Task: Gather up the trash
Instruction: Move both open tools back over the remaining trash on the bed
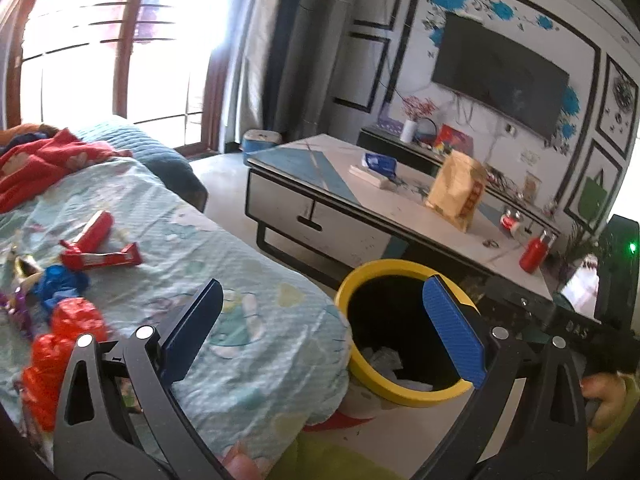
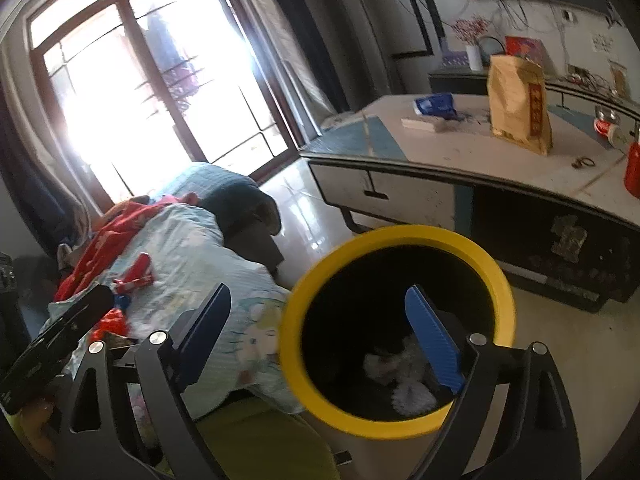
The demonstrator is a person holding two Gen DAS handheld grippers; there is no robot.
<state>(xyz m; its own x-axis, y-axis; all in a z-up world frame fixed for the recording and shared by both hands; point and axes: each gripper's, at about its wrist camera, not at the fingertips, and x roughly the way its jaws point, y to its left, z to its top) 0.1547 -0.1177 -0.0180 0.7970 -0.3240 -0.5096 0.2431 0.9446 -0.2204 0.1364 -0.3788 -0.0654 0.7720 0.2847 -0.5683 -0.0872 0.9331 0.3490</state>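
- 1 yellow bin (image 2: 394,420) w/ white crumpled trash (image 2: 400,376) inside was seen; its base was hidden.
- Left gripper (image 1: 324,328) and right gripper (image 2: 326,340) were both spread wide, nothing pinched.
- Approx. 3 red wrappers (image 1: 100,248) were counted on bed (image 1: 248,320), partly blurred.

both wrist views down toward bin (image 1: 404,394)

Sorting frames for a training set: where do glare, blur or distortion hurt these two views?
Left wrist view: the bright window blows out, and the wall-mounted television bows from fisheye. Right wrist view: the same window glares white, and the yellow-rimmed bin is slightly smeared.
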